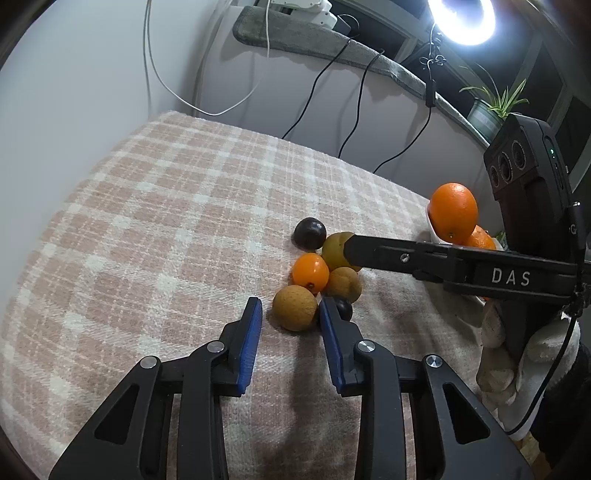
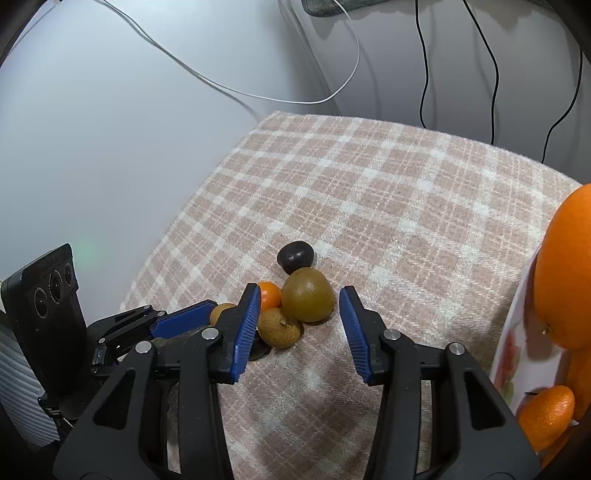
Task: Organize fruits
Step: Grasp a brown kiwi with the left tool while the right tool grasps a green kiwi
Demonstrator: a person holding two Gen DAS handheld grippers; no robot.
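A small heap of fruit lies on the checked cloth (image 1: 155, 221): a dark plum (image 1: 309, 233), an olive-yellow fruit (image 1: 334, 251), a small orange (image 1: 310, 272) and two brown fruits (image 1: 344, 283) (image 1: 295, 308). My left gripper (image 1: 291, 314) is open. The nearer brown fruit sits just ahead of its tips, and a small dark fruit (image 1: 344, 308) shows behind its right finger. In the right wrist view my right gripper (image 2: 299, 299) stands open around the olive-yellow fruit (image 2: 308, 299), with a gap on both sides. One of its fingers (image 1: 388, 254) reaches over the heap in the left wrist view.
A white dish (image 2: 517, 350) at the right edge holds a large orange (image 2: 565, 269) and smaller ones (image 2: 546, 413). Cables (image 2: 423, 74) hang down the wall behind the table. A ring lamp (image 1: 461, 18) and a potted plant (image 1: 491, 107) stand at the back right. A gloved hand (image 1: 495, 354) holds the right gripper.
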